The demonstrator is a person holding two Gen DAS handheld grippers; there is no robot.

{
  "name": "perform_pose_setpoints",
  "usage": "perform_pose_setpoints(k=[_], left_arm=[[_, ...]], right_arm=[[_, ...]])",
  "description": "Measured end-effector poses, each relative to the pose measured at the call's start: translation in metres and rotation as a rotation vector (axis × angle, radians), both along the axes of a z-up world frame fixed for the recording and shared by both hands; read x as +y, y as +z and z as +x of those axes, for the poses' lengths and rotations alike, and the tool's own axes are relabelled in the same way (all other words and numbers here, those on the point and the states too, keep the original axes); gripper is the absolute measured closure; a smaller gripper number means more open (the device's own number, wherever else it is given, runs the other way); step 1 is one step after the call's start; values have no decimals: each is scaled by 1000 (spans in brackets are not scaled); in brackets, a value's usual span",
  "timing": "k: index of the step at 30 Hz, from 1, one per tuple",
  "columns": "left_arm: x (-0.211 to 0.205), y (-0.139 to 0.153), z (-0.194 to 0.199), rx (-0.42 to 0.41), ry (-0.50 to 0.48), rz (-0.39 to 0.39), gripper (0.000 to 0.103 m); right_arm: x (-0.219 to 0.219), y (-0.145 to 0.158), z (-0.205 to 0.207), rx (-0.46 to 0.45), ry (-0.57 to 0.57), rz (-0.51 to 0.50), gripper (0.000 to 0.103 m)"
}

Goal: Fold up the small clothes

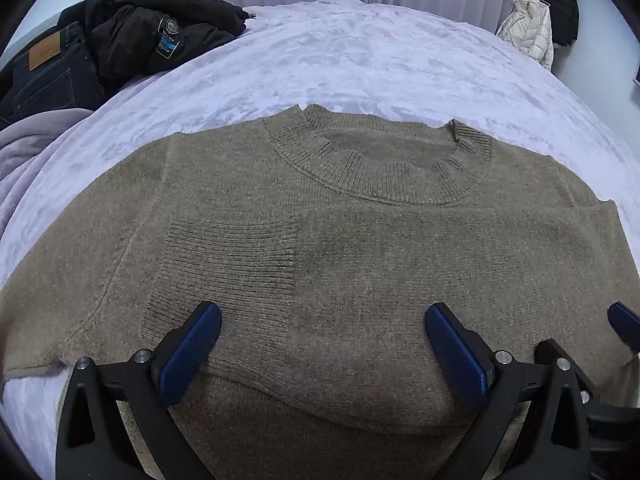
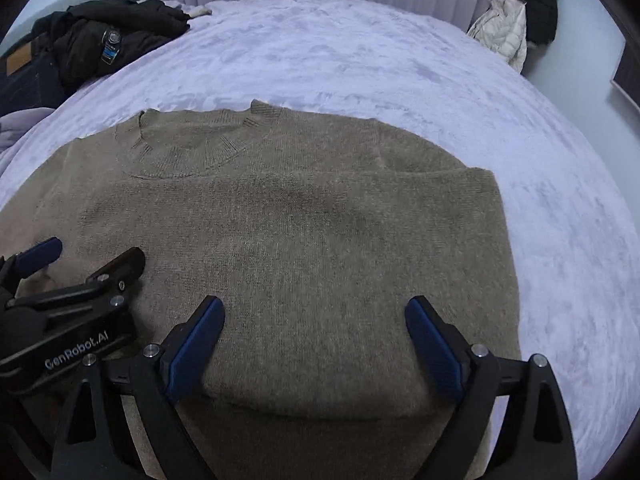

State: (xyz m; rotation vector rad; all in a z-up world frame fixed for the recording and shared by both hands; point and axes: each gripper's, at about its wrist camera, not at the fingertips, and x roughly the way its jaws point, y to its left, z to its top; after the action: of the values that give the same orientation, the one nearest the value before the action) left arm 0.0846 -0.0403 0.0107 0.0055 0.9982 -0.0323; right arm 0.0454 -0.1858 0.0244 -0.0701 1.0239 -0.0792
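A brown knit sweater lies flat, front up, on the bed, with its collar at the far side. A ribbed cuff rests across the chest, so a sleeve is folded inward. My left gripper is open just above the sweater's lower front, with only knit fabric under its blue pads. It also shows in the right wrist view as the left gripper. My right gripper is open beside it on the right, over the near rounded fold of the sweater. Nothing is clamped by either.
A lilac plush bed cover spreads around the sweater. A heap of dark clothes with jeans lies at the far left. A white puffer jacket hangs far right by the curtains.
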Motion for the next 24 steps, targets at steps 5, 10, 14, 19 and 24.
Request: perform_pose_setpoints(k=[5, 10, 14, 19, 24], left_arm=[[2, 5, -7, 19, -14, -1, 0], [32, 10, -51, 38, 5, -79, 0], [58, 2, -111, 38, -27, -64, 0], [64, 8, -184, -97, -112, 52, 0], [73, 48, -172, -190, -95, -42, 0]], right_arm=[[4, 5, -24, -8, -14, -5, 9], [9, 4, -61, 11, 14, -19, 2], [7, 0, -109, -13, 53, 19, 1], [4, -2, -155, -61, 118, 16, 1], [7, 12, -152, -18, 101, 58, 1]])
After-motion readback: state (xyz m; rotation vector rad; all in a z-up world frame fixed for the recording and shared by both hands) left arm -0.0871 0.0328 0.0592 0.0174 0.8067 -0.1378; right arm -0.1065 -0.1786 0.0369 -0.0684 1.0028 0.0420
